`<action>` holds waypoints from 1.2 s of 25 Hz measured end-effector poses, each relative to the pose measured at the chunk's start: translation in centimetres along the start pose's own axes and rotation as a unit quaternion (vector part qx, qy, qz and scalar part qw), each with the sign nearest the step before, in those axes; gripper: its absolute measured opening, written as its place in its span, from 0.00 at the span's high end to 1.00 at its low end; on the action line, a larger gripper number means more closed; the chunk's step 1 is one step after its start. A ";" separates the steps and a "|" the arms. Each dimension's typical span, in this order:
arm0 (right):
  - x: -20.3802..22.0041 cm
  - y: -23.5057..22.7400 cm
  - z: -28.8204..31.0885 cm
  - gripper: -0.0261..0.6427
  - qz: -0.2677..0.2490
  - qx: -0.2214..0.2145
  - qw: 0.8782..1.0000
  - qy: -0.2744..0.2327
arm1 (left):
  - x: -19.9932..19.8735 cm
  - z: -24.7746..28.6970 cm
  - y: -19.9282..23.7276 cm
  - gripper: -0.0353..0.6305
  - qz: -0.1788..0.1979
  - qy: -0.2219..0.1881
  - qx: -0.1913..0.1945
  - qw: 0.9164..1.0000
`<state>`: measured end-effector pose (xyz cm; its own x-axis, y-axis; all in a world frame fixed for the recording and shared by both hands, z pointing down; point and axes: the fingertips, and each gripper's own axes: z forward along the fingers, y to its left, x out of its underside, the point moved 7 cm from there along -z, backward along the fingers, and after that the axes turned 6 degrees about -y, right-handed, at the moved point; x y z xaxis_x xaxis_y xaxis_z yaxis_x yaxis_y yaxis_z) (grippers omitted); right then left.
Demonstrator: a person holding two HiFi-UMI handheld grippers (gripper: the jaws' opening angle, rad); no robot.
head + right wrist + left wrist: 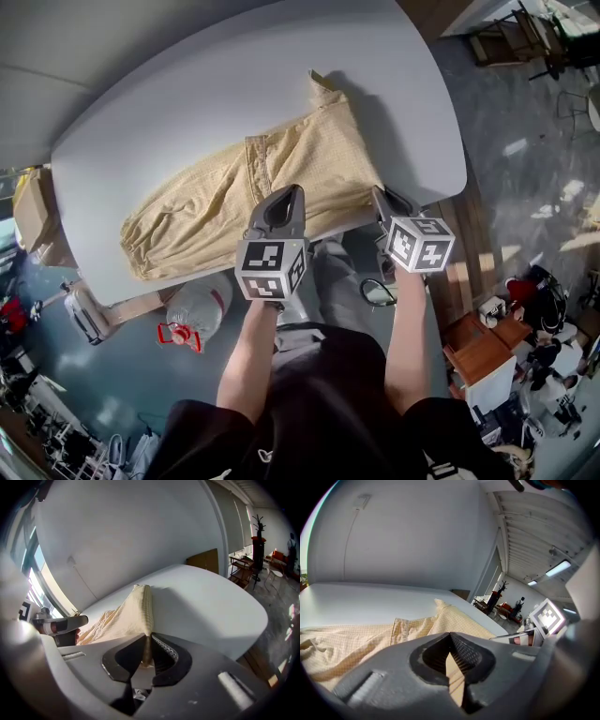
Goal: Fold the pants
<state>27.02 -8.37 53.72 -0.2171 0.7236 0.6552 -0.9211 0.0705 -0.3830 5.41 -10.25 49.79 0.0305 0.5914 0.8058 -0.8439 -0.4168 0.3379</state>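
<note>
The pale yellow checked pants point(253, 187) lie slantwise on the grey table point(187, 84), their near edge at the table's front rim. My left gripper point(284, 199) is shut on that near edge, and the cloth point(454, 677) shows pinched between its jaws. My right gripper point(382, 199) is shut on the pants' right corner, where a ridge of fabric point(140, 606) runs up from its jaws. Both grippers hold the cloth at the table's front edge, side by side. A turned-up tip of the pants point(322, 86) sticks up at the far end.
A clear plastic jug with a red cap point(195, 311) stands on the floor under the table's front edge. Cardboard boxes point(33, 211) sit at the left. Wooden furniture and clutter point(487, 356) fill the floor at the right. The person's legs are right below the grippers.
</note>
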 end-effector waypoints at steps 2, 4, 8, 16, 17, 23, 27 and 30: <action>-0.3 -2.4 -1.7 0.91 0.014 0.013 1.000 -0.007 | -0.1 0.9 -2.2 0.94 0.002 -0.001 0.016 1.000; -1.0 -3.8 -3.2 0.91 0.031 0.007 0.999 -0.024 | -0.5 1.4 -3.6 0.94 -0.007 -0.008 0.028 1.000; -2.8 -3.4 -4.2 0.91 0.016 -0.025 0.999 -0.045 | -2.3 1.0 -3.2 0.94 -0.015 -0.033 0.017 0.999; -9.2 4.6 -4.4 0.91 -0.087 -0.112 0.986 -0.085 | -4.6 -3.3 1.1 0.94 -0.039 -0.088 -0.044 0.994; -9.9 5.9 -4.3 0.91 -0.103 -0.122 0.983 -0.088 | -4.7 -4.2 1.9 0.94 -0.044 -0.095 -0.054 0.993; -11.9 15.4 -2.8 0.91 -0.190 -0.174 0.963 -0.083 | -5.4 -10.9 7.6 0.94 -0.068 -0.138 -0.117 0.981; -12.0 22.1 -0.6 0.91 -0.249 -0.235 0.937 -0.067 | -5.0 -15.9 11.5 0.94 -0.090 -0.173 -0.179 0.964; -10.9 27.8 0.8 0.91 -0.291 -0.282 0.913 -0.045 | -4.7 -20.1 13.8 0.94 -0.101 -0.194 -0.221 0.950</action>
<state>3.48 -14.85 36.49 0.2063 0.3929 0.8961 -0.5816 0.7857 -0.2106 -17.19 -4.94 40.86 0.3386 0.2946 0.8936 -0.9398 0.0599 0.3363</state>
